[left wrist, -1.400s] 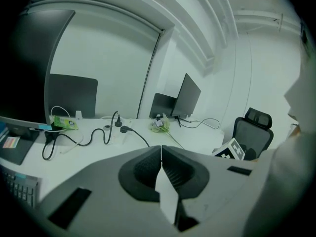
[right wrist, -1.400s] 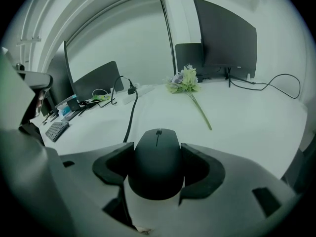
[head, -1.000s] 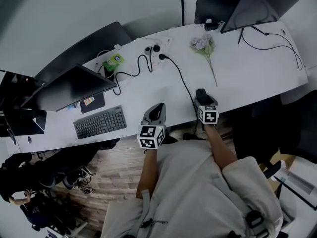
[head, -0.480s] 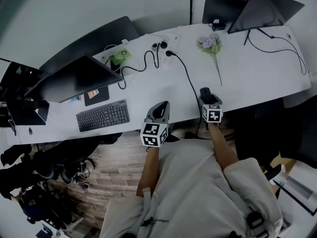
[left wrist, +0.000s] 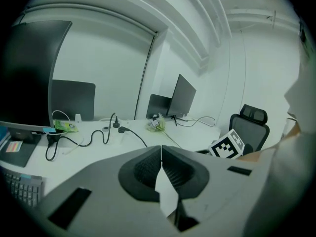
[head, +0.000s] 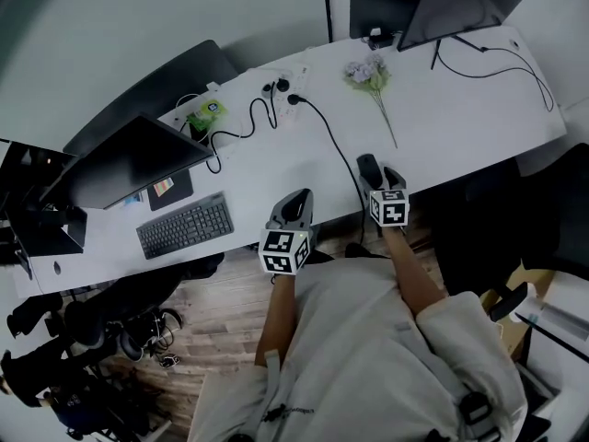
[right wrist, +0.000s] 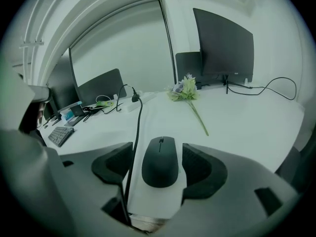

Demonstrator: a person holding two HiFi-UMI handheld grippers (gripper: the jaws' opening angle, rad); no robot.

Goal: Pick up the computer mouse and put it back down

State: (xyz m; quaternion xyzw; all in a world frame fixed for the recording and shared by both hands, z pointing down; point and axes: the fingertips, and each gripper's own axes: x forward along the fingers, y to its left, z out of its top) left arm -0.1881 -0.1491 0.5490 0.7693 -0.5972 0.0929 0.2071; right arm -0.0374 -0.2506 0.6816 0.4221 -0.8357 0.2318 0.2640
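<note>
Though untouched, mouse (right wrist: 159, 169) inside right claw (right wrist: 157, 145)

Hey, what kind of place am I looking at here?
Most likely an office: a long white desk carries dark monitors, a keyboard and a computer mouse, and an office chair stands nearby.
</note>
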